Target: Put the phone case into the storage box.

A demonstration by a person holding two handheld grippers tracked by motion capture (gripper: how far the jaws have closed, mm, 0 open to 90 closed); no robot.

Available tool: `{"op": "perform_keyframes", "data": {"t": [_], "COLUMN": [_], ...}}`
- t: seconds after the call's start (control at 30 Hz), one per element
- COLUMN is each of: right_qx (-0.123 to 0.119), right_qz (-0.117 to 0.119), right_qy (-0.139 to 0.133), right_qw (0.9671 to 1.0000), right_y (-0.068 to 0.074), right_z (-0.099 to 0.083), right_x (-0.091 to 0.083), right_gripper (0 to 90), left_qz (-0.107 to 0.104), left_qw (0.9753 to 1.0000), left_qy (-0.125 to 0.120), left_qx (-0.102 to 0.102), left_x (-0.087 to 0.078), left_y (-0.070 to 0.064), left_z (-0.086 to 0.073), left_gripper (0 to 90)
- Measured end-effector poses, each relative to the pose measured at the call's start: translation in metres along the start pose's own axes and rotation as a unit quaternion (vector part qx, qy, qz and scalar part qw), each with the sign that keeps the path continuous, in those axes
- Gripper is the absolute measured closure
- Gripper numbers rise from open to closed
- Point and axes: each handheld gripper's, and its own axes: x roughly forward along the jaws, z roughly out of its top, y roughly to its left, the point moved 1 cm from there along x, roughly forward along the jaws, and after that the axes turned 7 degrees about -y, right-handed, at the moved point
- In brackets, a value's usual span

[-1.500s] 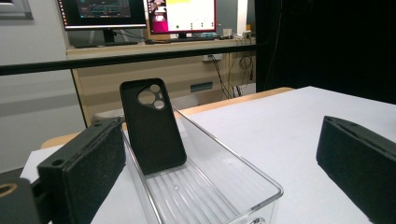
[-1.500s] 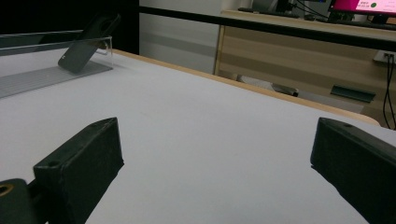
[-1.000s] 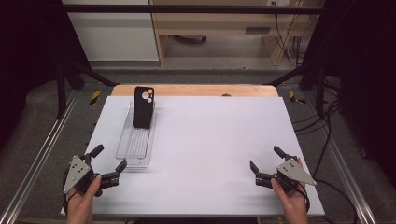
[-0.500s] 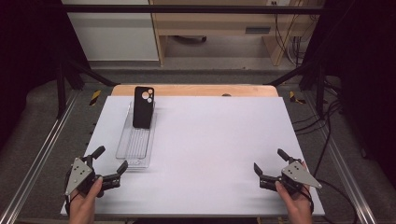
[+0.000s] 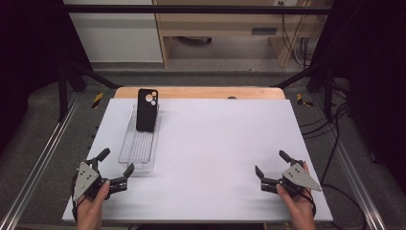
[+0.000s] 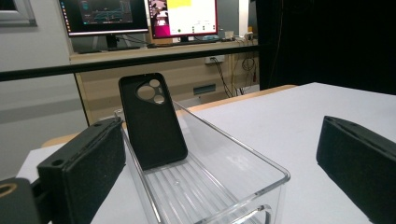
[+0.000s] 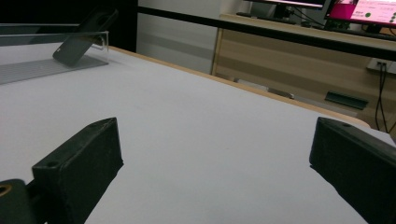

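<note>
The black phone case [image 5: 146, 109] stands leaning at the far end of the clear plastic tray [image 5: 139, 158], camera cut-outs at its top, matte and dark. Over the last second my right gripper [image 5: 272, 167] has drifted slightly toward the table's right edge; my left gripper [image 5: 116, 162] has stayed just beside the tray's near end. Both sets of jaws gape wide with nothing between them. I judge the reach has not begun; the left is better placed for the case.

Black phone case [image 5: 146, 109] stands nearly upright, leaning against the far end of a long clear ribbed plastic tray [image 5: 139, 153], camera cutouts up top.
</note>
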Motion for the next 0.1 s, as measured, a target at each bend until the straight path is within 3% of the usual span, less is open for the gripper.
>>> {"op": "perform_keyframes", "data": {"t": [0.1], "right_qx": [0.001], "right_qz": [0.003], "right_qy": [0.001], "right_qw": [1.0], "right_y": [0.0009], "right_z": [-0.0012], "right_x": [0.0058], "right_gripper": [2.9], "left_qz": [-0.002], "left_qw": [1.0], "left_qy": [0.003], "left_qx": [-0.001], "left_x": [0.001], "left_y": [-0.0011], "left_z": [-0.001], "left_gripper": [0.9]}}
